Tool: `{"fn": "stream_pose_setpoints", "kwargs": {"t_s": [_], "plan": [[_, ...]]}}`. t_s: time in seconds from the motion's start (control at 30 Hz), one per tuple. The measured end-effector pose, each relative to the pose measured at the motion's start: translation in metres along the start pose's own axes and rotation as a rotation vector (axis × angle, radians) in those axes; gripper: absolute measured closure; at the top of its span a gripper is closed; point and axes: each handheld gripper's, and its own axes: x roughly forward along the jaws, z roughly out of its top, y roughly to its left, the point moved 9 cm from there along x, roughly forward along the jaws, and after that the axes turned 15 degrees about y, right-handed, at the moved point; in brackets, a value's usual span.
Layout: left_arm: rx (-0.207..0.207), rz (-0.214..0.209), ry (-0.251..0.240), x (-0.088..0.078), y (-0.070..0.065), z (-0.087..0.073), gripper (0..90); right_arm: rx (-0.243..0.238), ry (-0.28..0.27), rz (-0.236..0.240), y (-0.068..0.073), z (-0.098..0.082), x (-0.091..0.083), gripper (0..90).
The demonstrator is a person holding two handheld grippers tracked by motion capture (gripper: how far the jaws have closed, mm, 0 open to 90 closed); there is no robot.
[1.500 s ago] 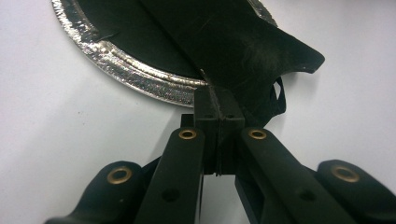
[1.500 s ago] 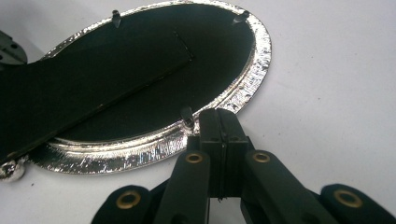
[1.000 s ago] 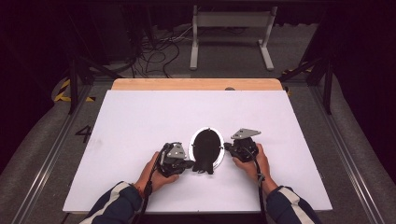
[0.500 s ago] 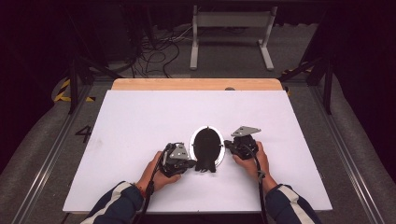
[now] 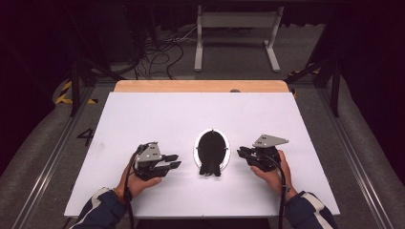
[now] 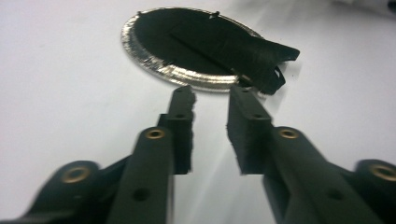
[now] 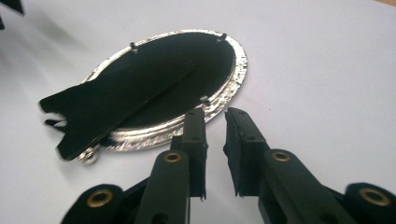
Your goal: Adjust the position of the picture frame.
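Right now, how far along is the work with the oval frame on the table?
Done, it seems: the oval frame lies face down on the white table, its black back stand flat on it. In hand: nothing; the left tongs and right tongs have just been opening, empty, on either side. Left: I cannot tell; perhaps only withdrawing the hands.

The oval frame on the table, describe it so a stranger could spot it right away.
On the white table, look near the front edge, between the left gripper and right gripper. The oval frame lies flat there: silver rim, black back with a stand flap.
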Motion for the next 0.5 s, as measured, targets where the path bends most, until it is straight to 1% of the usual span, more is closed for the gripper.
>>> {"fn": "stream_pose_setpoints", "kwargs": {"t_s": [0.03, 0.1, 0.17, 0.2, 0.23, 0.27, 0.33, 0.37, 0.4, 0.43, 0.5], "plan": [[-0.002, 0.004, -0.002, -0.003, 0.0, -0.004, 58.5, -0.017, -0.002, -0.002, 0.004, -0.004, -0.004, 74.1], [-0.001, 0.032, 0.01, -0.008, 0.003, -0.012, 48.4, -0.034, 0.006, -0.009, 0.007, -0.009, -0.008, 69.6], [0.006, 0.06, 0.019, -0.012, 0.007, -0.021, 39.0, -0.036, 0.006, -0.009, 0.009, -0.014, -0.012, 67.7], [0.006, 0.06, 0.019, -0.012, 0.007, -0.021, 34.9, -0.036, 0.006, -0.009, 0.009, -0.014, -0.012, 67.7], [0.016, 0.085, 0.028, -0.012, 0.01, -0.027, 34.9, -0.033, 0.006, -0.005, 0.01, -0.017, -0.013, 66.7], [0.015, 0.106, 0.041, -0.012, 0.014, -0.032, 31.2, -0.028, 0.012, -0.004, 0.01, -0.02, -0.014, 65.7], [-0.028, 0.12, 0.047, -0.012, 0.02, -0.04, 24.7, -0.03, 0.018, -0.003, 0.01, -0.025, -0.014, 64.4], [-0.042, 0.13, 0.053, -0.013, 0.021, -0.044, 21.9, -0.029, 0.023, -0.002, 0.011, -0.027, -0.014, 63.5], [-0.049, 0.136, 0.056, -0.014, 0.022, -0.046, 17.2, -0.028, 0.03, -0.002, 0.011, -0.03, -0.014, 62.1], [-0.057, 0.142, 0.06, -0.017, 0.023, -0.05, 17.2, -0.028, 0.03, -0.002, 0.011, -0.03, -0.014, 62.1], [-0.089, 0.157, 0.051, -0.023, 0.025, -0.057, 14.1, -0.028, 0.037, -0.003, 0.012, -0.032, -0.014, 60.6]]}}
